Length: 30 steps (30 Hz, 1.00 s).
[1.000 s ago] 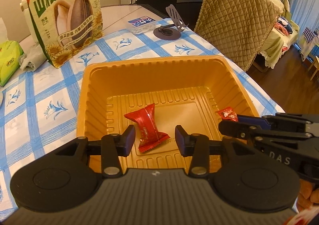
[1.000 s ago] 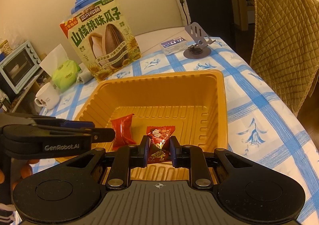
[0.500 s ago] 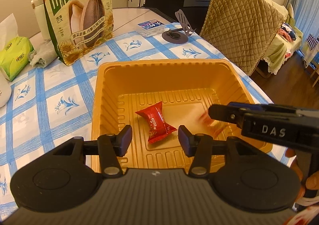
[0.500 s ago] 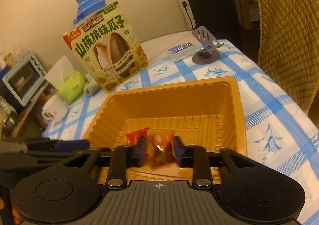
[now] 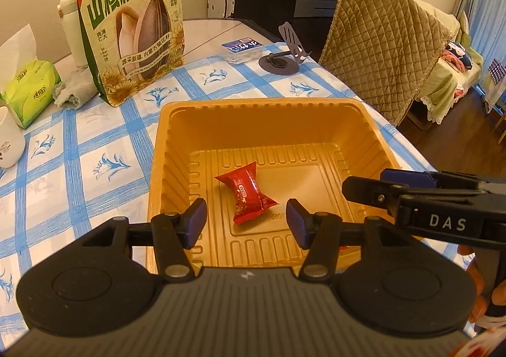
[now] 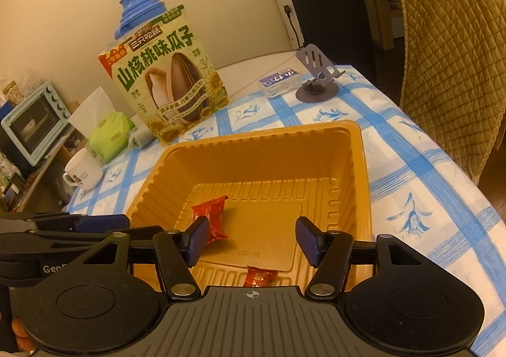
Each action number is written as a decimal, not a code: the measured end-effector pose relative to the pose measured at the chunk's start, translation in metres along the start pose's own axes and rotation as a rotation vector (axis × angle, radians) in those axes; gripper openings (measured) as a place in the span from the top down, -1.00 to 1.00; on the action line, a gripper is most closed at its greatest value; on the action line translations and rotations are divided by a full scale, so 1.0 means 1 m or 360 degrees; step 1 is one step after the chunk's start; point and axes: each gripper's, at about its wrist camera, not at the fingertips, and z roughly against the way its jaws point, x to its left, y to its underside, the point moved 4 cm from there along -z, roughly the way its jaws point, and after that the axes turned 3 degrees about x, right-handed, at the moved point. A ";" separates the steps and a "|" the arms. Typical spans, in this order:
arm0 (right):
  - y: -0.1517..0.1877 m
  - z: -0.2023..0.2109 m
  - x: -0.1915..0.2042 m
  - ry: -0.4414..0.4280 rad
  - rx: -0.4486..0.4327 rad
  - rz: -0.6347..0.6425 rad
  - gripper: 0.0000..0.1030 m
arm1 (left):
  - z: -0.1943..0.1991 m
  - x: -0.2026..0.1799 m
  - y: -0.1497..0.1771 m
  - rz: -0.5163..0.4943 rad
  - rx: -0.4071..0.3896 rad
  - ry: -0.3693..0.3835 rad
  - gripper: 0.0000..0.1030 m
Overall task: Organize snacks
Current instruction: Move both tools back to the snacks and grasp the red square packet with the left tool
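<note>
An orange plastic tray (image 5: 373,132) (image 6: 363,173) sits on the blue-checked tablecloth. Two red wrapped candies lie on its floor. One candy (image 5: 248,197) (image 6: 210,217) lies near the middle. The other candy (image 6: 260,276) lies at the near edge, just below my right gripper. My left gripper (image 5: 246,224) hangs over the tray's near side, its jaws opening, nothing between the pads. My right gripper (image 6: 251,243) is also over the tray, jaws opening and empty; its finger (image 5: 411,195) shows at the right of the left wrist view.
A big bag of sunflower seeds (image 5: 132,28) (image 6: 167,81) stands behind the tray. A tissue pack (image 5: 28,88), a white mug (image 6: 83,169), a phone stand (image 5: 283,56) and a small box (image 5: 242,48) sit further back. A quilt-covered chair (image 6: 452,72) stands at the right edge.
My right gripper opened and let go of the red candy, which dropped into the tray's near edge. My left gripper's jaws widened and it drew back slightly from the tray.
</note>
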 end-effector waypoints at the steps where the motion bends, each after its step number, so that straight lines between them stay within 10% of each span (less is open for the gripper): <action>1: 0.000 0.003 0.000 -0.0002 -0.0005 0.0012 -0.18 | 0.003 -0.001 0.001 0.0003 -0.0006 0.0005 -0.02; 30: 0.111 0.159 0.015 -0.0153 0.0035 0.0360 -0.18 | 0.168 -0.026 0.142 0.0164 -0.0205 -0.0068 -0.02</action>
